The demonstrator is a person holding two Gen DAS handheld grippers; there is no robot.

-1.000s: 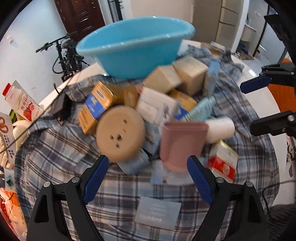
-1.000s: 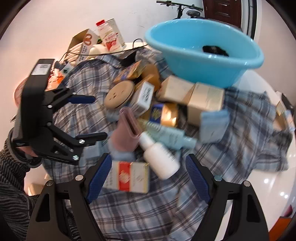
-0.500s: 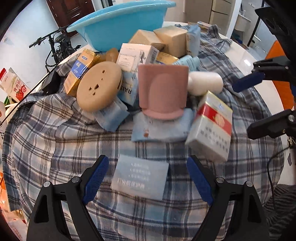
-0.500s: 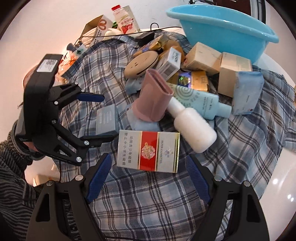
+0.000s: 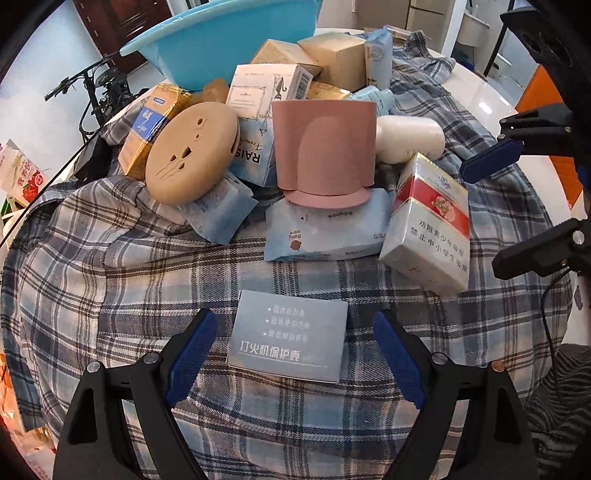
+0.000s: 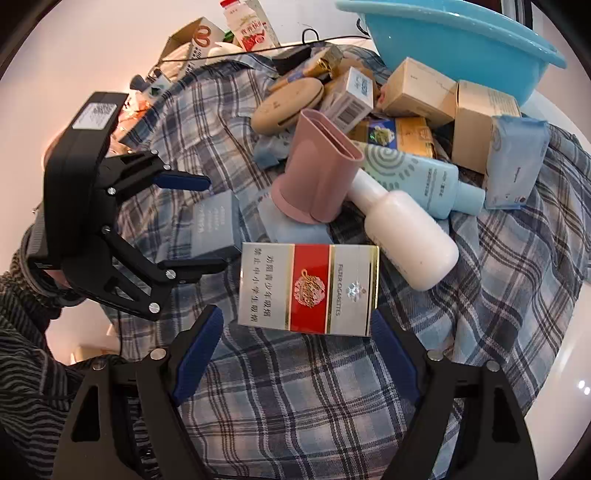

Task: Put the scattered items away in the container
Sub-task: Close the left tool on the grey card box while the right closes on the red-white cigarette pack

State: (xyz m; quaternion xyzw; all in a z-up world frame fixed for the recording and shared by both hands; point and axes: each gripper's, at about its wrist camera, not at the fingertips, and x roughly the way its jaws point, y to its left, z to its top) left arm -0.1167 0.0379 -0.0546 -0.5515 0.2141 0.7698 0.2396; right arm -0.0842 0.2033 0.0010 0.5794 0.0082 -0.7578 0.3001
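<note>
A heap of items lies on a plaid cloth (image 5: 110,280). A flat grey-blue box (image 5: 290,334) lies between the open fingers of my left gripper (image 5: 291,350); it also shows in the right wrist view (image 6: 216,225). A red-and-white cigarette carton (image 6: 308,290) sits just ahead of my open right gripper (image 6: 295,343); it also shows in the left wrist view (image 5: 430,221). A pink cup (image 5: 325,147), a white bottle (image 6: 406,240) and a round tan case (image 5: 192,151) lie in the heap. The blue basin (image 6: 454,40) stands behind it.
Tan boxes (image 6: 417,92), a blue tube (image 6: 417,177) and wipe packs (image 5: 325,232) fill the heap. Milk cartons (image 6: 255,26) stand at the table's far edge. A bicycle (image 5: 99,92) stands beyond the table. White table (image 6: 561,332) shows at the right.
Both grippers have moved down and closer to the near items. The grey-blue box now lies between my left fingers and the cigarette carton just ahead of my right ones.
</note>
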